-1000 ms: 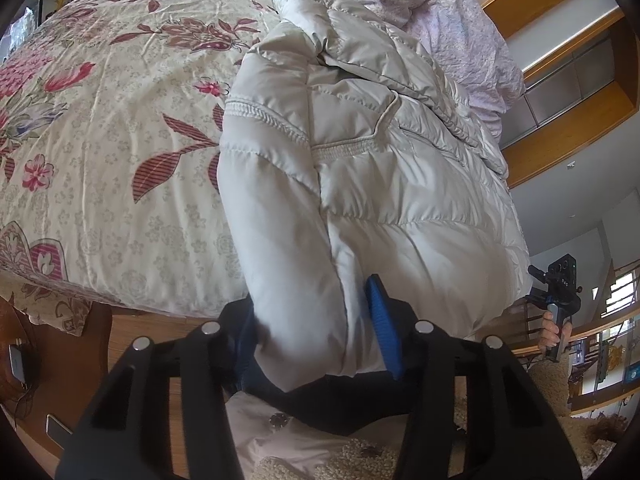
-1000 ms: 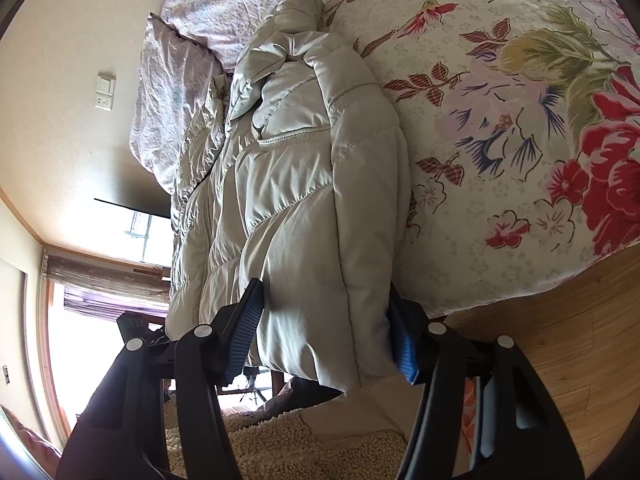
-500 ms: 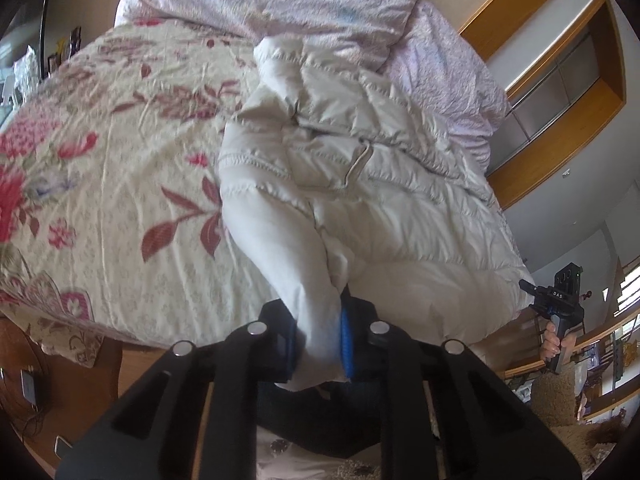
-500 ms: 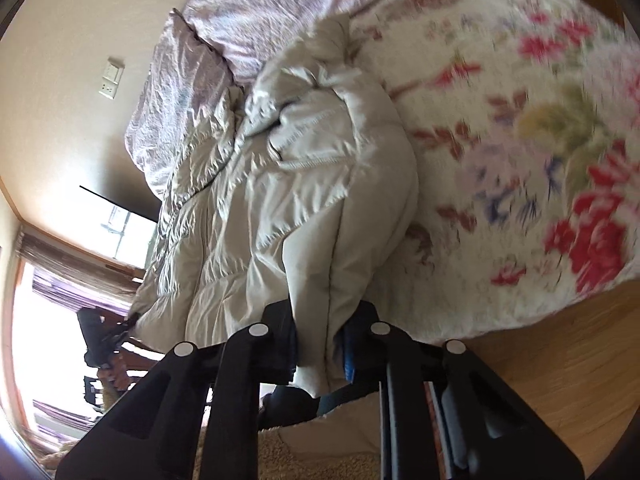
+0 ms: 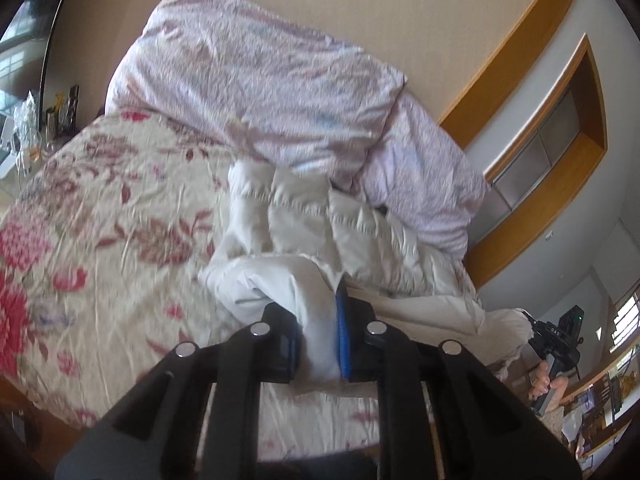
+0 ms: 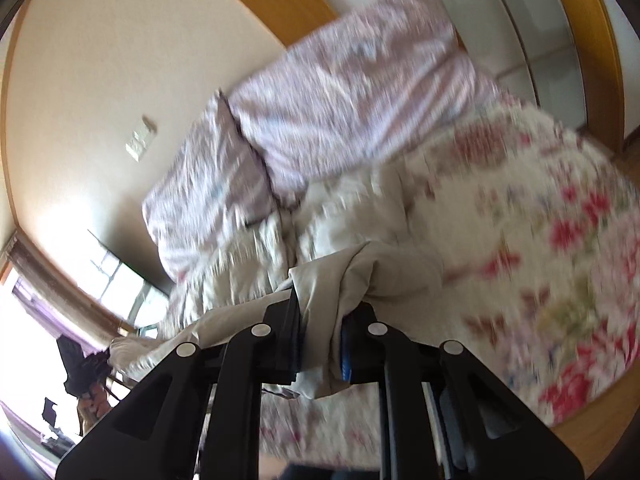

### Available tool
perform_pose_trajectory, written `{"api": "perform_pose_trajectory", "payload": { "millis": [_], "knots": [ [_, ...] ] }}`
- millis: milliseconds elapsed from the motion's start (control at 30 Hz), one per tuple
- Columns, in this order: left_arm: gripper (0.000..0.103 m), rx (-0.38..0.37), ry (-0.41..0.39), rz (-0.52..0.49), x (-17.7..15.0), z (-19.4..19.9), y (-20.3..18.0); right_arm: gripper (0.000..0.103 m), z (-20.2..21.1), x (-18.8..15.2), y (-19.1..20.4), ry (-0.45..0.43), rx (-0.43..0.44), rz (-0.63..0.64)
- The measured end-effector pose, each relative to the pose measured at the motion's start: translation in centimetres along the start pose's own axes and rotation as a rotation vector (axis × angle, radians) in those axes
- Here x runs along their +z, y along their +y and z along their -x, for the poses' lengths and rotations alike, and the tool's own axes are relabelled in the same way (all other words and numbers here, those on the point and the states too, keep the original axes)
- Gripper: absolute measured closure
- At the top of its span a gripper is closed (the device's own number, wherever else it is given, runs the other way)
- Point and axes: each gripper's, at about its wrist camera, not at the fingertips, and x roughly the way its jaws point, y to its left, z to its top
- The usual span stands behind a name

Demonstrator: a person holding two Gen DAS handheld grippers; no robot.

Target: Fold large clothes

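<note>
A cream puffy jacket [image 5: 328, 240] lies lengthwise on the bed, its collar end toward the pillows. My left gripper [image 5: 316, 320] is shut on one corner of its near hem, and the cloth bunches between the blue pads. My right gripper [image 6: 320, 320] is shut on the other hem corner of the jacket [image 6: 260, 256]. Both corners hang lifted above the bed, with the hem stretched between them. The left wrist view also shows the right gripper [image 5: 556, 340] held in a hand at the far right. The right wrist view is blurred.
A floral bedspread [image 5: 100, 220] covers the bed, seen too as the bedspread [image 6: 540, 240]. Two lilac pillows [image 5: 260, 80] lean at the head by the wall. A wood-framed cabinet [image 5: 560, 128] stands beside the bed. Cluttered items [image 5: 28, 128] sit at far left.
Both grippers went from open around the jacket's hem to shut on it. Both then rose, lifting the hem off the bed edge, and the views tipped up toward the pillows and wall.
</note>
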Motion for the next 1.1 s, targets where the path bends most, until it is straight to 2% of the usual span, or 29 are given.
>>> {"api": "perform_pose_trajectory", "payload": {
  "millis": [133, 233, 500, 800, 867, 1000, 1033, 1100],
  "knots": [
    [0.089, 0.007, -0.061, -0.022, 3.7, -1.6, -0.9, 0.088, -1.8, 3.1, 1.5, -0.068, -0.017, -0.012],
    [0.089, 0.026, -0.084, -0.028, 6.6, -3.7, -1.2, 0.088, -4.0, 5.4, 2.3, -0.093, -0.061, -0.014],
    [0.089, 0.098, -0.117, 0.005, 13.7, -11.9, -0.8, 0.088, -12.5, 11.6, 4.0, -0.146, -0.200, 0.032],
    [0.088, 0.199, -0.123, -0.008, 17.1, -20.6, 1.4, 0.087, -21.7, 15.5, 3.2, -0.152, -0.314, 0.030],
    [0.087, 0.226, -0.115, -0.007, 17.3, -22.5, 2.0, 0.081, -23.0, 15.8, 2.6, -0.145, -0.319, 0.010],
    [0.080, 0.242, -0.095, 0.034, 17.2, -25.2, 2.9, 0.036, -23.6, 16.4, 1.1, -0.191, -0.210, -0.082],
    [0.074, 0.233, -0.091, 0.045, 17.1, -25.6, 3.0, 0.032, -23.3, 16.4, 1.2, -0.220, -0.206, -0.078],
    [0.062, 0.210, -0.090, 0.054, 17.1, -25.8, 3.0, 0.032, -22.3, 16.4, 1.8, -0.262, -0.218, -0.028]
  ]
}}
